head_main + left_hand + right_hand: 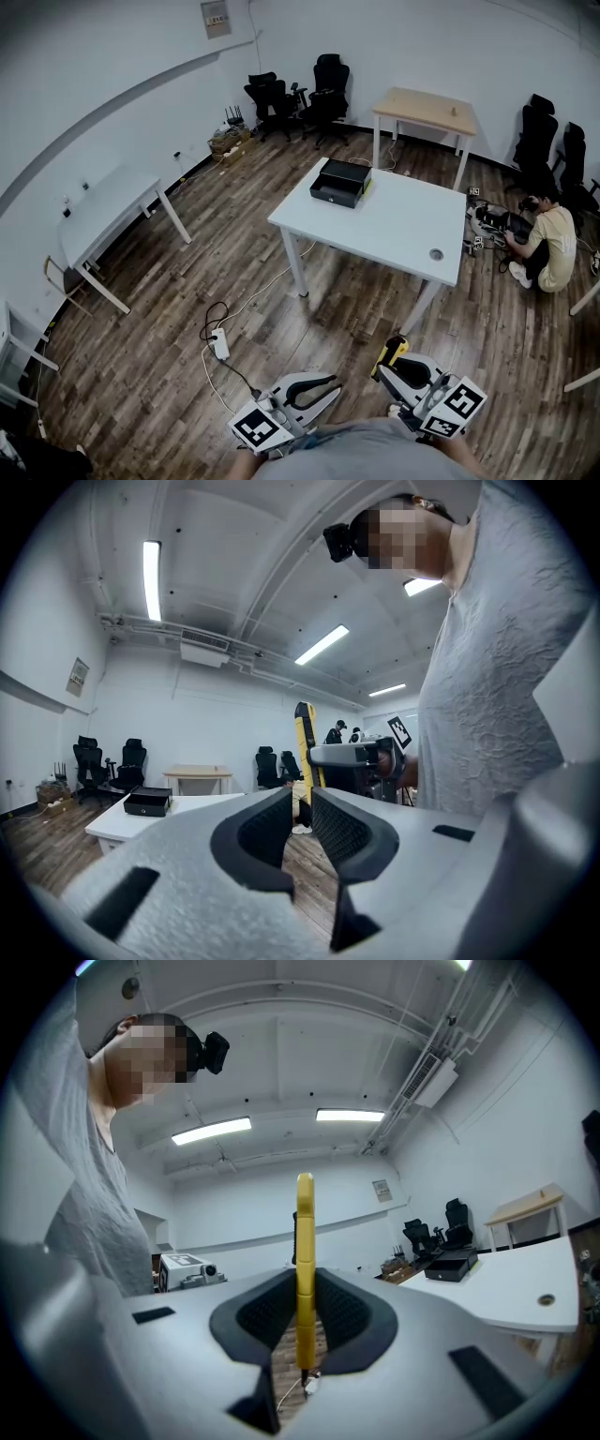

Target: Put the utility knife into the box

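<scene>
Pinching yellow utility knife (305, 1241) upright by flat sides, mid-handle, in right claw (305, 1330), well apart from black box (340, 182) sitting on white tabletop (398, 234). Carrying left claw (299, 827) empty, jaws slightly apart. Judging knife light, stiff, smooth plastic, likely slippery; favouring this mid-body hold, steering clear of blade end.

Head view looks steeply down from afar; both level gripper views share the white table (394, 225) and black box (340, 182).
</scene>
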